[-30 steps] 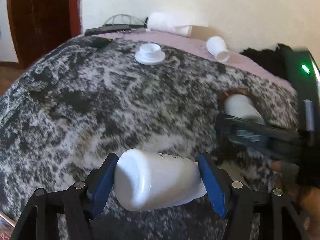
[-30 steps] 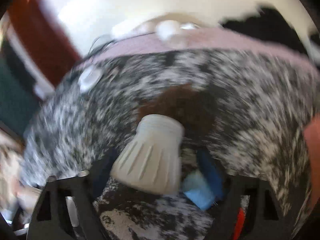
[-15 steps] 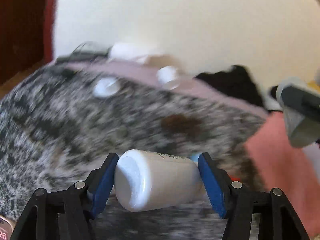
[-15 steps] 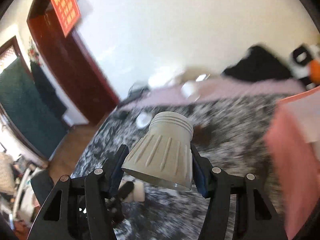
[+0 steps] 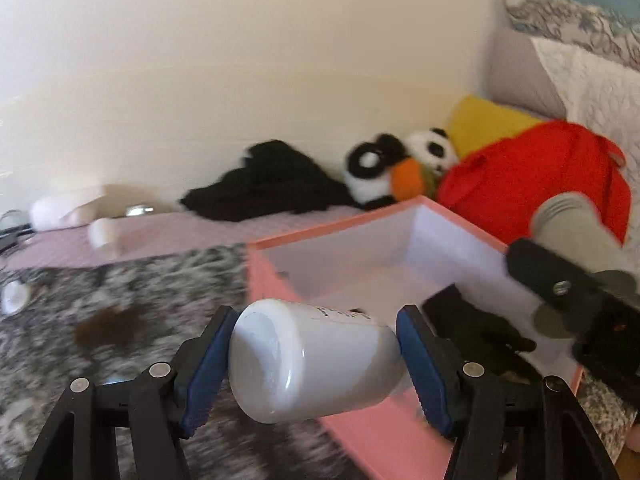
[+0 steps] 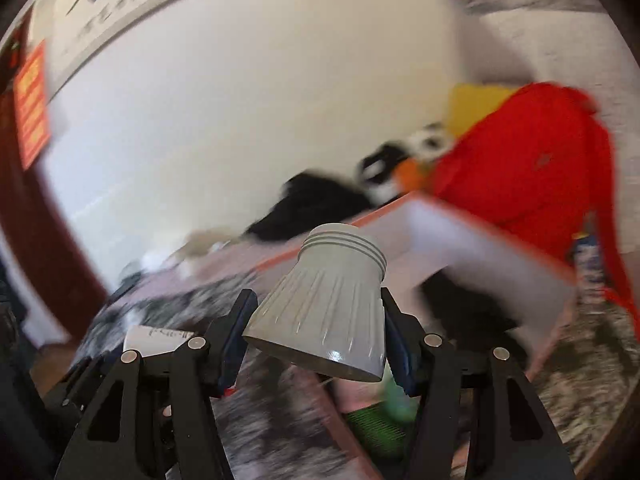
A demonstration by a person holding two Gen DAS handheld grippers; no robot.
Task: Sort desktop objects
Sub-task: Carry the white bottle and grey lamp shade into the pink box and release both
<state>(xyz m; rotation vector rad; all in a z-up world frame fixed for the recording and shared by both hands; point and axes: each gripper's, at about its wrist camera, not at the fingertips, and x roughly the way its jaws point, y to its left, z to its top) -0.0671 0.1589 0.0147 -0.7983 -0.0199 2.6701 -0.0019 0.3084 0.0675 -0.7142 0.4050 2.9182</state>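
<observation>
My left gripper [image 5: 316, 364] is shut on a white bottle [image 5: 312, 360], held sideways above the near left corner of the pink box [image 5: 384, 444]. My right gripper [image 6: 320, 344] is shut on a grey ribbed cup [image 6: 324, 308], held in the air in front of the pink box [image 6: 460, 240]. In the left wrist view the right gripper shows at the right with the grey cup [image 5: 572, 228] above the box's right side. The white bottle [image 6: 156, 338] shows at the lower left of the right wrist view. A dark object [image 5: 476, 320] lies inside the box.
The box sits on a black-and-white speckled blanket [image 5: 120, 320]. Behind it lie a red bag [image 5: 532, 180], a panda plush toy [image 5: 400, 168], a black cloth [image 5: 272, 184] and a yellow pillow [image 5: 484, 124]. White items [image 5: 104, 236] lie on the pink sheet at the far left.
Both grippers have swung to the right with their objects, from over the blanket to the pink box. Both grips are unchanged.
</observation>
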